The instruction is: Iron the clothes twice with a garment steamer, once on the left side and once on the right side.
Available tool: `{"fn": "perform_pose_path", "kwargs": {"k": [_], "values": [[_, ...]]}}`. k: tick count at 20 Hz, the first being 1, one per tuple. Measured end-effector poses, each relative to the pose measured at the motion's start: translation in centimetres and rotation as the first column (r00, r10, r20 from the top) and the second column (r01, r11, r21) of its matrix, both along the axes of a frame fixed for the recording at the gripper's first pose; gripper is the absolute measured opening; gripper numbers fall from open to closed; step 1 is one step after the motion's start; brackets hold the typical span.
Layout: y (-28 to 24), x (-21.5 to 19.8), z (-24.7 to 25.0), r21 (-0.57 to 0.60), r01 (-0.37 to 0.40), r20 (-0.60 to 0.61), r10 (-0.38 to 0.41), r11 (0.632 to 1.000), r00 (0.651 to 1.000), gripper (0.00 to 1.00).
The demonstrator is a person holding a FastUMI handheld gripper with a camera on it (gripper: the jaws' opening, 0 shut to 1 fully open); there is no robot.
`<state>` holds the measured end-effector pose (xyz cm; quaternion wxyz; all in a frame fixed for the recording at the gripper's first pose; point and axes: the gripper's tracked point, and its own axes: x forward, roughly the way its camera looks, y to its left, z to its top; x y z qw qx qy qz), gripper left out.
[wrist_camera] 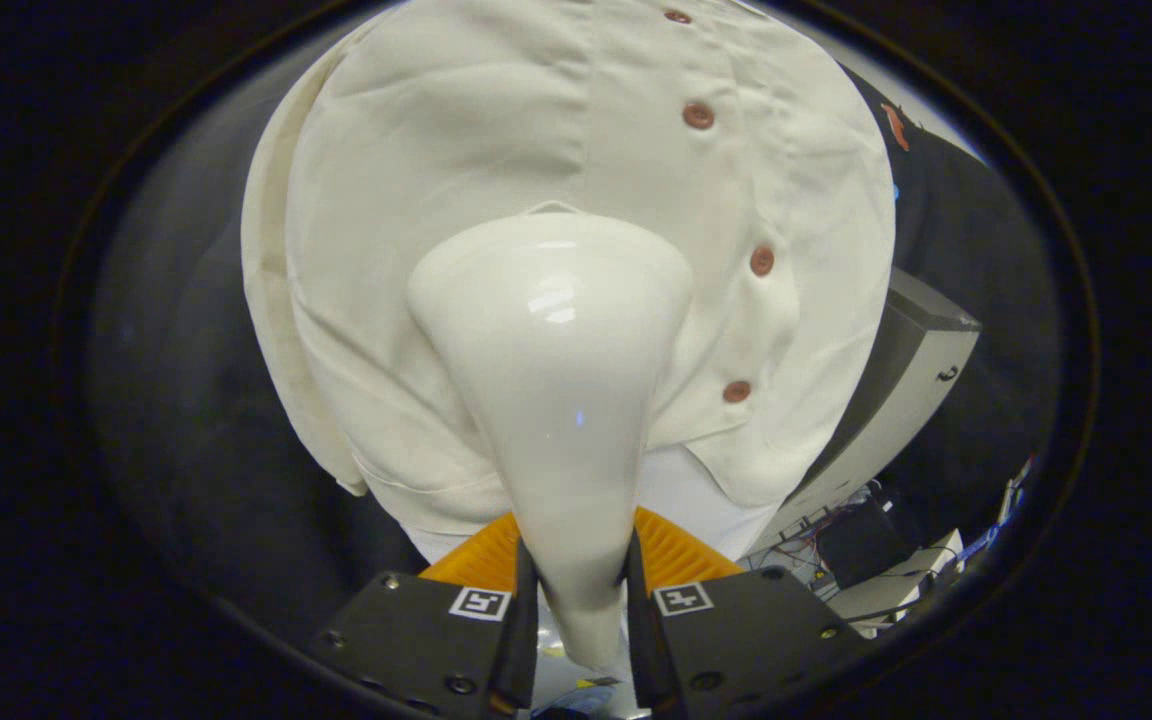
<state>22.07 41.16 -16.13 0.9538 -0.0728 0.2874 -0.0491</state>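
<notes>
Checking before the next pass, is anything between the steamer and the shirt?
Nothing visible. The claw is shut on the steamer, whose wide head lies against the shirt, left of the buttons. No hand, cord or other thing crosses between them.

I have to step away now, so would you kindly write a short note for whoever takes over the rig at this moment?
Gripper: shut on the garment steamer, both fingers pressing on its narrow handle.
Steamer: its wide head lies just ahead of the fingers, against the front of the cream shirt, on the panel to one side of the brown buttons.
Done: steamer picked up and brought to the shirt. How many passes are finished cannot be told.
Left: finish this side, then iron the panel across the button row.
</notes>
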Motion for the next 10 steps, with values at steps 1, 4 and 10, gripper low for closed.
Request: {"fn": "perform_pose_path", "kwargs": {"k": [1,4,10], "values": [[-0.2,-0.2,-0.7,0.0,0.004,-0.017,-0.004,1.0,1.0,0.38],[-1.1,-0.6,-2.5,-0.001,0.015,-0.052,-0.015,1.0,0.999,0.38],[-1.2,-2.2,-4.7,0.005,0.024,-0.125,-0.023,1.0,0.992,0.38]]}}
